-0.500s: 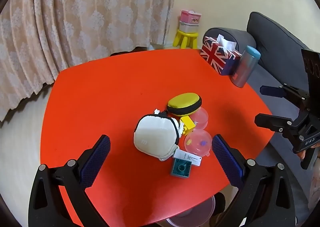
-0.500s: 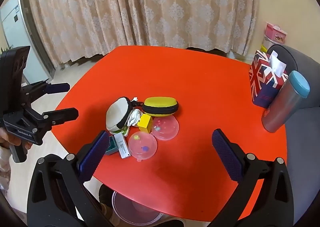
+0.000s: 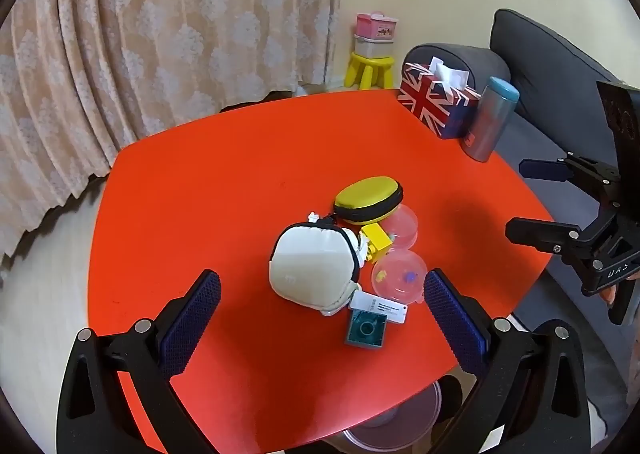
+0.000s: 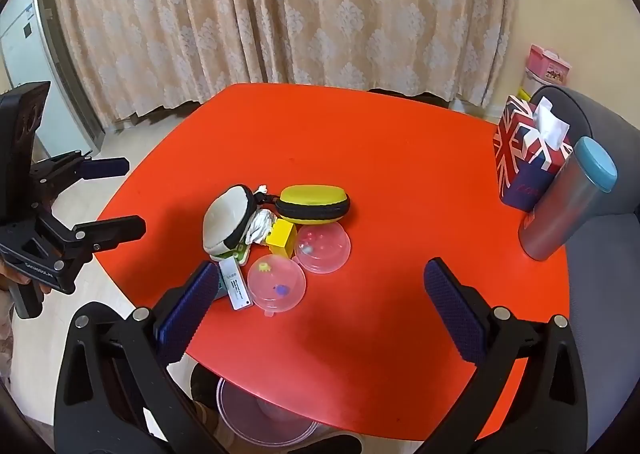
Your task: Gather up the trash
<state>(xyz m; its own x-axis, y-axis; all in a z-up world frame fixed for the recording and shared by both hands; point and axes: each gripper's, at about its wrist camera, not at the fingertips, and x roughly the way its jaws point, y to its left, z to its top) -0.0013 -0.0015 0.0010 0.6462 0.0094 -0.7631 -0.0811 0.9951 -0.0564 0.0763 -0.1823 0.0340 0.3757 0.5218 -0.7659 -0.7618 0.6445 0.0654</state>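
— Two tools were in view. How did they stand?

— Both were spread wide and held nothing. The left tool (image 3: 320,318) hovered over the near edge of the red surface (image 3: 208,189), and the right tool (image 4: 320,310) hung over the same edge further to the right.

— Where was the trash?

— A crumpled white paper wad (image 4: 260,225) lay in the cluster near the middle of the surface, wedged between a white pouch (image 4: 228,219) at its 9 o'clock and a yellow block (image 4: 282,238) at its 3 o'clock. From the left wrist camera the pouch hid most of it.

— What else sat in the cluster?

— A yellow zip case (image 3: 368,199) lay at 12 o'clock of the block. Two clear round lids (image 4: 322,248) sat side by side, one touching the block, the other (image 4: 276,286) nearer the edge. A white tag (image 3: 378,308) lay on a teal block (image 3: 366,330) just beside the pouch.

— And away from the cluster?

— A Union Jack tissue box (image 3: 436,101) and a steel bottle with a blue cap (image 3: 490,119) stood together at the far right corner, at about 2 o'clock. A clear round bin (image 4: 260,418) showed below the near edge of the surface.
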